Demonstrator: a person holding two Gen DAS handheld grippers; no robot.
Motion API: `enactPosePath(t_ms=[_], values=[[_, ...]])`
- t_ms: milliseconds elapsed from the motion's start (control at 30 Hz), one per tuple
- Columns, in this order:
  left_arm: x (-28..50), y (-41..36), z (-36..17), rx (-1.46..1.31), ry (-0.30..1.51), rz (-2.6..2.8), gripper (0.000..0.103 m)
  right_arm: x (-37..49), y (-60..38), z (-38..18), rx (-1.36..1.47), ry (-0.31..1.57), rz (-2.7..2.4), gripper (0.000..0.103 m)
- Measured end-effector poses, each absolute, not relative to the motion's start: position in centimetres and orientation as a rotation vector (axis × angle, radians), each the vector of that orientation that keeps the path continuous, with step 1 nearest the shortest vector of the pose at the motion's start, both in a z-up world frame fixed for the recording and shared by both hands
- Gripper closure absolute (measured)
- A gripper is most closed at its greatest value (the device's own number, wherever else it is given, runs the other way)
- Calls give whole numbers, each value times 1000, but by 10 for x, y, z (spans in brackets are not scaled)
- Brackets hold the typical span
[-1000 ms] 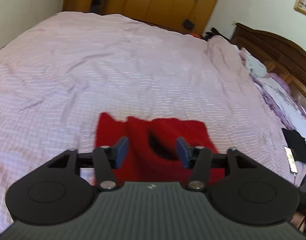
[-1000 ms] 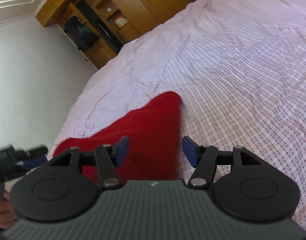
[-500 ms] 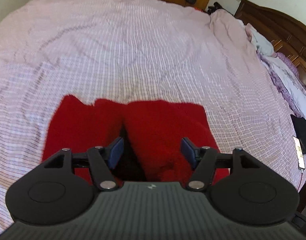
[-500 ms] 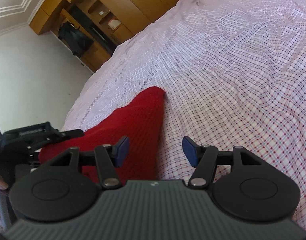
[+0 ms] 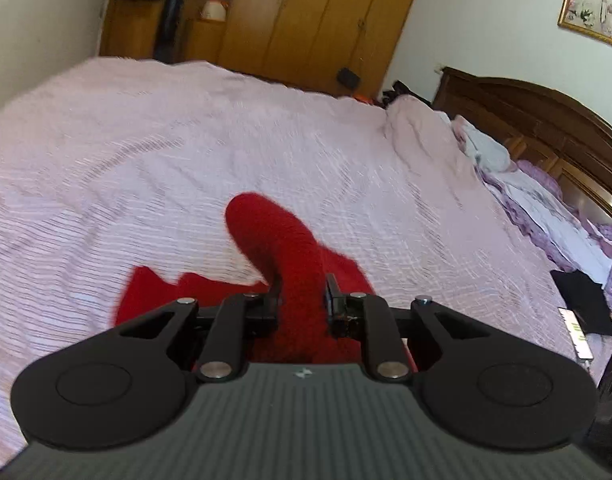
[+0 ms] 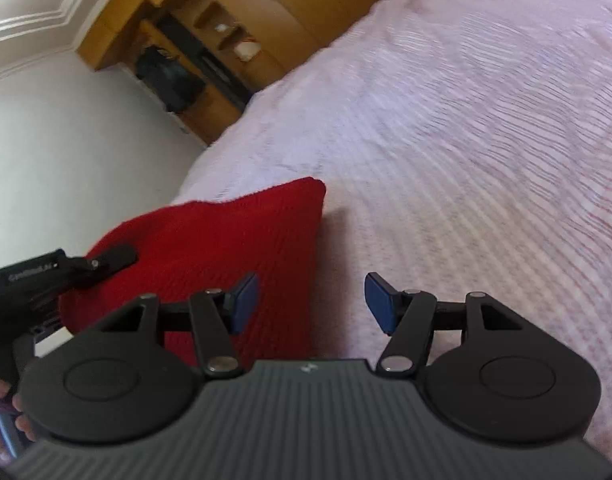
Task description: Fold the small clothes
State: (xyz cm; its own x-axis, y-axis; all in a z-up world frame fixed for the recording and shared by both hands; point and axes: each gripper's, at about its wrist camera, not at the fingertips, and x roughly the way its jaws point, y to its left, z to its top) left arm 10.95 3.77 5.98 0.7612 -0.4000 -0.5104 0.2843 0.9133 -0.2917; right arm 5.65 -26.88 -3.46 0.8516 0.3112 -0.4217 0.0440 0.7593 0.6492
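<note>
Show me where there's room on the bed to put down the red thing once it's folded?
Plenty of bare bedspread lies beyond the red garment, toward the wardrobe, and on its right in the right wrist view. It is crowded by the headboard: rumpled bedding and a black item.

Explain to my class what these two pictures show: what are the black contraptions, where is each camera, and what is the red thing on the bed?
No robot here: a person holds a two-finger gripper in each hand, each carrying a wide-angle camera looking forward along its fingers. One picture comes from the left gripper, the other from the right gripper. A red knitted garment lies on a bed covered by a pink checked bedspread. The left gripper's jaws have just been closing and now pinch a raised fold of the garment. The right gripper hangs open over the garment's edge, holding nothing. In its picture, the left gripper shows at the left, against the red cloth.
</note>
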Motion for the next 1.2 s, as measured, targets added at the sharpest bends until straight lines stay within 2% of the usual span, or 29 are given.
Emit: enactPosePath(t_ms=[100, 433, 567, 633, 700, 967, 1067, 1100, 1133, 1200], values=[[104, 66, 52, -218, 620, -320, 84, 62, -249, -25, 655, 541, 209, 41], [93, 153, -21, -362, 760, -151, 86, 67, -180, -21, 507, 586, 385, 41], [86, 165, -8, -358, 707, -113, 89, 66, -159, -3, 414, 577, 408, 40], [79, 165, 10, -294, 636, -75, 97, 65, -155, 6, 421, 569, 427, 40], [81, 167, 18, -244, 606, -43, 97, 63, -150, 7, 397, 571, 408, 41], [88, 149, 15, -272, 667, -101, 96, 69, -140, -24, 203, 602, 356, 40], [94, 138, 15, -306, 694, -132, 88, 69, -143, -22, 201, 611, 370, 39], [93, 135, 14, -317, 698, -138, 77, 69, -144, -21, 200, 613, 374, 37], [95, 132, 14, -325, 705, -141, 60, 68, -145, -20, 198, 613, 381, 35], [100, 126, 9, -322, 719, -136, 41, 66, -144, -18, 191, 611, 389, 31]])
